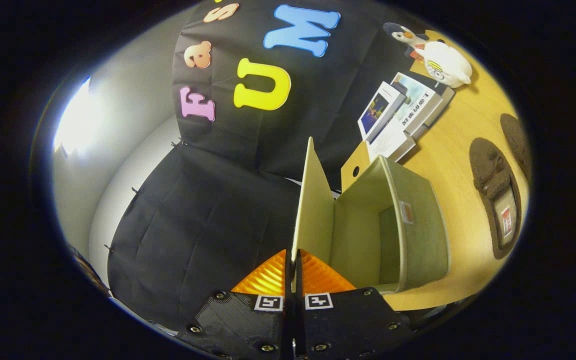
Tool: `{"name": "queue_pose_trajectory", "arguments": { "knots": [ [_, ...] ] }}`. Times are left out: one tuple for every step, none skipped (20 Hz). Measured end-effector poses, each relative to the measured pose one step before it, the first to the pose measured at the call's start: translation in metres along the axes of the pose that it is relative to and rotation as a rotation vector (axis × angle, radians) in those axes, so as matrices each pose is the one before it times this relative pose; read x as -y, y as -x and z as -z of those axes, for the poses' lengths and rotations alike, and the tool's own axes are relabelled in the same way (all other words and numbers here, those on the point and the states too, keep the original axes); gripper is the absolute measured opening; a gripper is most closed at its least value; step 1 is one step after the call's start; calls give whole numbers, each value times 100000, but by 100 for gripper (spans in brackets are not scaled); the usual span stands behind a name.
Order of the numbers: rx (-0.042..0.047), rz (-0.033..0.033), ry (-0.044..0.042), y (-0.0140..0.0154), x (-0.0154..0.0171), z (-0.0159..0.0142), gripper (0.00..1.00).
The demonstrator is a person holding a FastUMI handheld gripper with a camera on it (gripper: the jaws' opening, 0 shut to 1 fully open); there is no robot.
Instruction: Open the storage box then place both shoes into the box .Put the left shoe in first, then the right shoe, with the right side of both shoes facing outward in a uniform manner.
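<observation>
Against the storage box [393, 225], the gripper [293, 262] has its two fingers pinched on the edge of the raised lid [313, 200], which stands upright over the open, empty interior. Beyond the box, both shoes [498, 200] lie on the wooden table [458, 145], near stacked books [400, 112] and a plush toy [440, 60].

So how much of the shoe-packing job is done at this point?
Only the opening step, and it is in hand: the tongs are shut on the storage box's lid, which is swung up clear of the box. The box's inside looks empty. Both shoes are left to do: one slipper and the other lie on the wooden table beyond the box. The left shoe goes in first.
</observation>
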State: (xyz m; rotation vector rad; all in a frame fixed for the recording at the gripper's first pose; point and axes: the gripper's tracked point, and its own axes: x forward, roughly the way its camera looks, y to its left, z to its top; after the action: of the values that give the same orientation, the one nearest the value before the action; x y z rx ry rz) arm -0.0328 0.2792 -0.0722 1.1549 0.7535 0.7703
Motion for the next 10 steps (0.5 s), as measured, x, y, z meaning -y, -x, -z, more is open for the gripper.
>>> {"name": "queue_pose_trajectory", "arguments": {
  "knots": [
    [-608,-345,1807,-503,-757,78,2],
    [-621,-476,1715,-623,-692,33,2],
    [-447,-250,1829,-553,-643,113,3],
    [-534,380,1802,-693,-598,77,3],
    [-720,672,2589,-640,-577,353,4],
    [-942,644,2934,-699,-528,330,3],
    [-792,685,3023,-685,-573,301,3],
    [-751,599,2610,-742,-553,364,3],
    [243,549,2345,-698,-798,366,3],
    [748,542,1779,-715,-524,48,4]
  ]
}}
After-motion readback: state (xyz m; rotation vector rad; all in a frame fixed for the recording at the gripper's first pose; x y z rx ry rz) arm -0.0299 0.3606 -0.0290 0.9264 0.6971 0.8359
